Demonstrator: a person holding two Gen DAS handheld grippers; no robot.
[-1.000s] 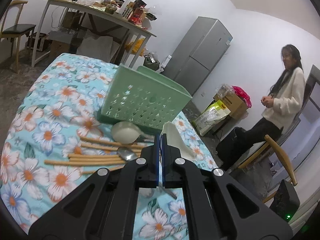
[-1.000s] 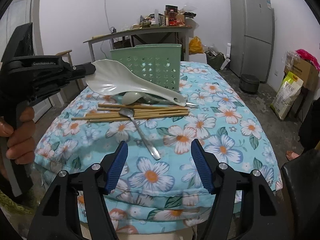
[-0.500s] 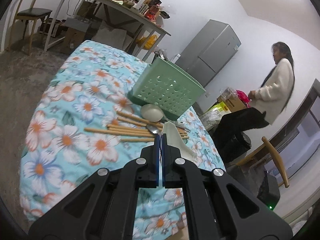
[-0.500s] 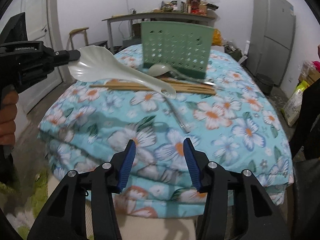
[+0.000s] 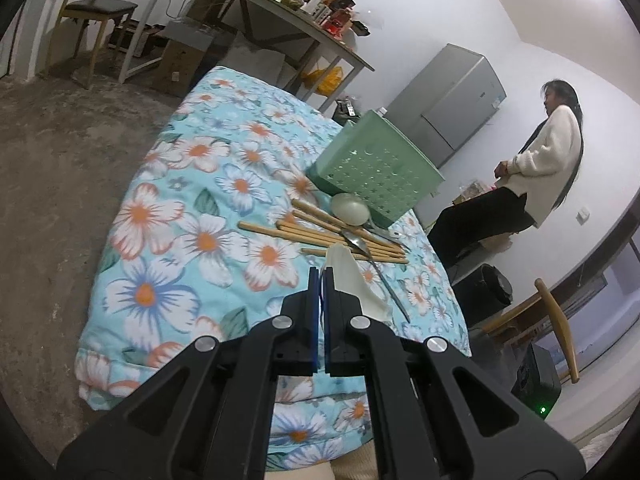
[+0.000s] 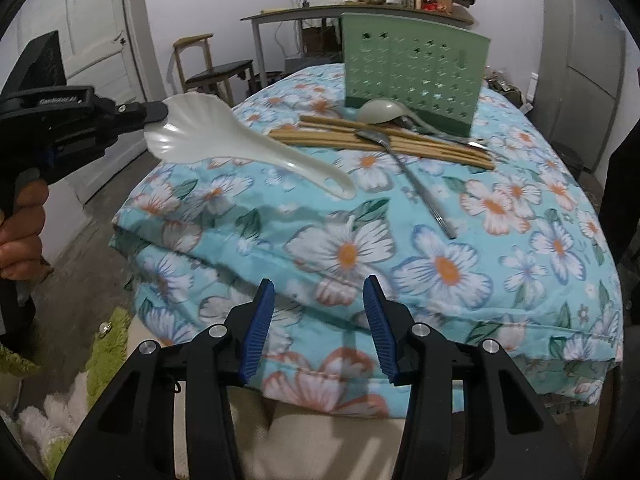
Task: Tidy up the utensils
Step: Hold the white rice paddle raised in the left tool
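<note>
My left gripper (image 6: 158, 114) clamps the white rice paddle (image 6: 240, 152); right gripper (image 6: 318, 332) closing, empty; chopsticks (image 6: 384, 142), spoons outside the green basket (image 6: 416, 76).

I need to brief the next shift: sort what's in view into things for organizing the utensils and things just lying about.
For the job:
white rice paddle, in the left gripper
green basket
chopsticks
metal spoon
pale ladle

Lying about:
fridge
cluttered table
wooden chair
cardboard boxes

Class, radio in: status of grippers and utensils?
Left hand-held gripper shut on white paddle. Right hand-held gripper closing, empty. Chopsticks, spoons by basket. Path clear.
</note>
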